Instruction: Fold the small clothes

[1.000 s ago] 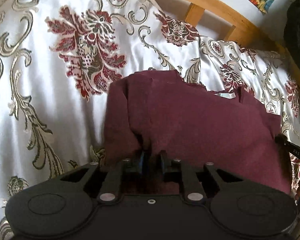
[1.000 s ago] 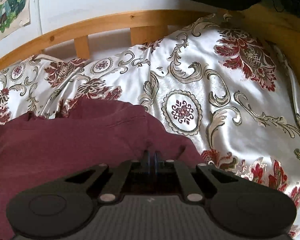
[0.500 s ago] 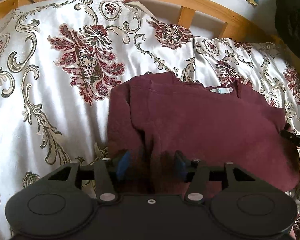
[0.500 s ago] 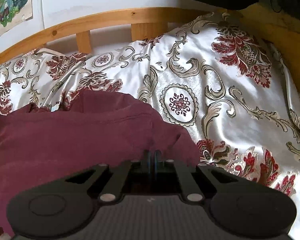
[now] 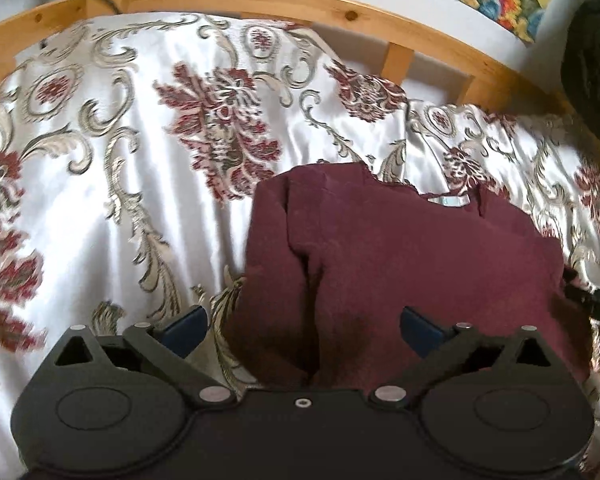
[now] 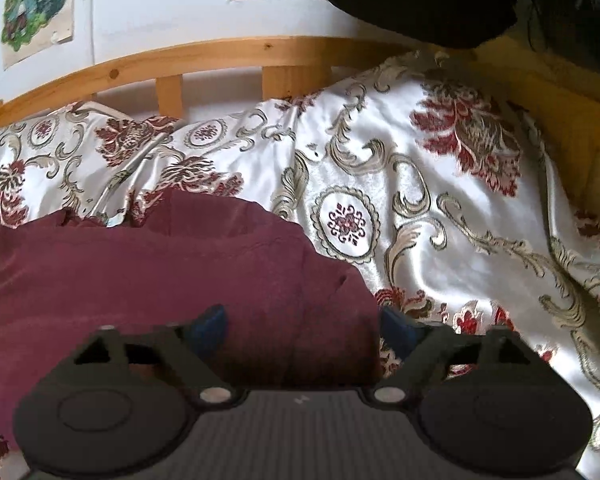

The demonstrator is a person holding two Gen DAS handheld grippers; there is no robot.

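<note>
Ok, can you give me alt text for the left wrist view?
A folded maroon garment lies on a floral satin bedspread, its near edge between the wide-open jaws of the left gripper, which have just been opening and do not press on it. A wooden bed rail curves behind.

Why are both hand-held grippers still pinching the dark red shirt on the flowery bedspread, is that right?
Not quite. Both views show the jaws apart: the left hand-held gripper and right hand-held gripper have just been opening, pressing nothing. The dark red shirt does lie on the flowery bedspread.
</note>
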